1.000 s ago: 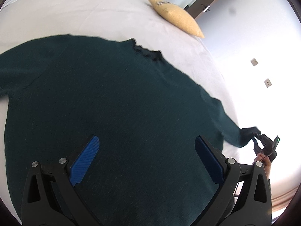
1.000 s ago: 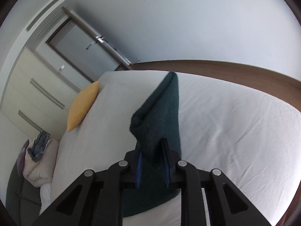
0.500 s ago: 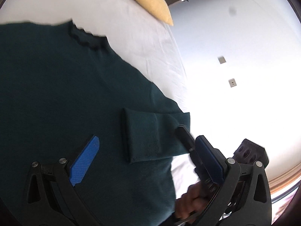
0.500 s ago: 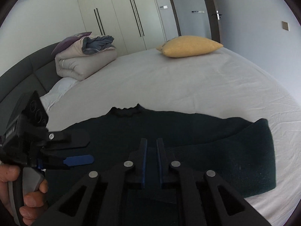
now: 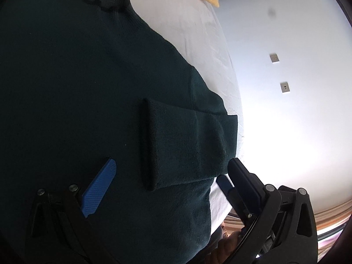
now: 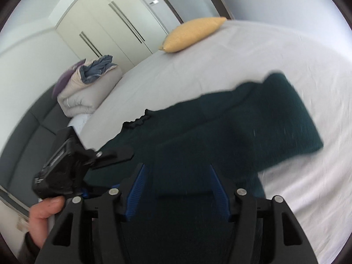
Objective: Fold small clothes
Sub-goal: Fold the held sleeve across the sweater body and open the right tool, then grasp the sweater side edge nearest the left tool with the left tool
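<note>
Left wrist | sleeve (image 5: 187, 145) laid across sweater (image 5: 77, 77), narrowing it for folding | left gripper (image 5: 167, 180) and right gripper (image 6: 176, 182) both spread, empty

A wide bed (image 6: 220, 66) in a white sheet carries a dark green sweater (image 6: 220, 132), a yellow pillow (image 6: 193, 34) at its far edge, and a folded duvet (image 6: 88, 94) in the far left corner.

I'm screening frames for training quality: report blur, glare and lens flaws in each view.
Left wrist view: sharp on the folded sleeve, wall blown out by glare, a dark smudge above. Right wrist view: motion-blurred sweater, yellow pillow soft, evenly lit.
</note>
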